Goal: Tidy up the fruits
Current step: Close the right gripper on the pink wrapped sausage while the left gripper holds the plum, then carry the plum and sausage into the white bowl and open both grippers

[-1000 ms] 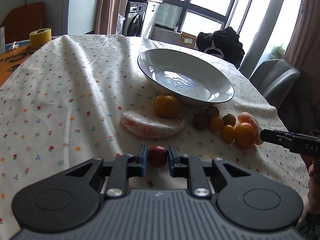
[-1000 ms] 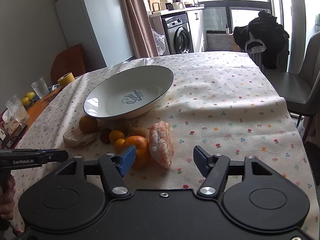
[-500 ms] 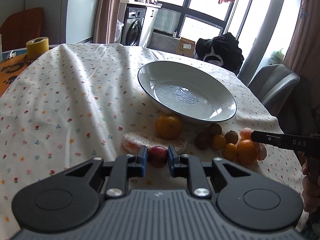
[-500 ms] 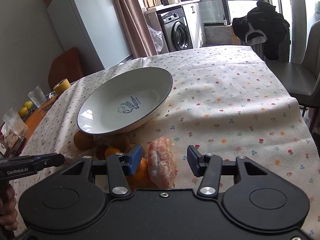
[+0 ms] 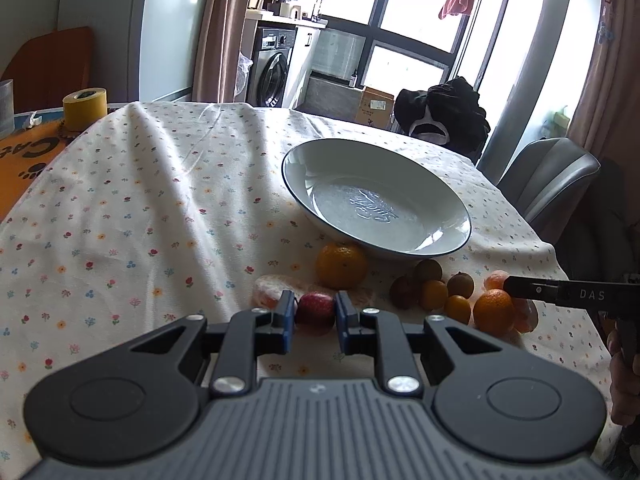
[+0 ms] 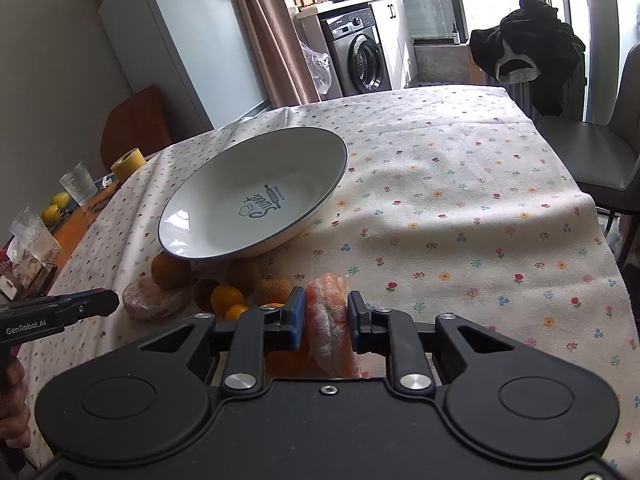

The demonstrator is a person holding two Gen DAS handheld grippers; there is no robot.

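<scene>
My left gripper [image 5: 315,316] is shut on a small red fruit [image 5: 316,311], held above the floral tablecloth in front of the white bowl [image 5: 460,216]. An orange [image 5: 341,265] lies just before the bowl, and a wrapped peeled citrus piece [image 5: 267,294] peeks out behind my left finger. My right gripper [image 6: 326,316] is shut on another wrapped peeled citrus piece [image 6: 330,328]. To its left sit small oranges [image 6: 226,298] and brown fruits [image 6: 273,290], with the empty bowl [image 6: 340,160] behind them.
A yellow tape roll [image 5: 85,107] and an orange mat [image 5: 24,156] lie at the far left. Glasses [image 6: 78,183] and yellow fruits [image 6: 52,212] stand left of the cloth. A grey chair [image 5: 548,184] with dark clothing [image 5: 444,110] behind it stands to the right.
My right gripper moved forward and closed on the wrapped citrus piece. My left gripper, still holding the red fruit, rose and tilted so the bowl sits lower in view.
</scene>
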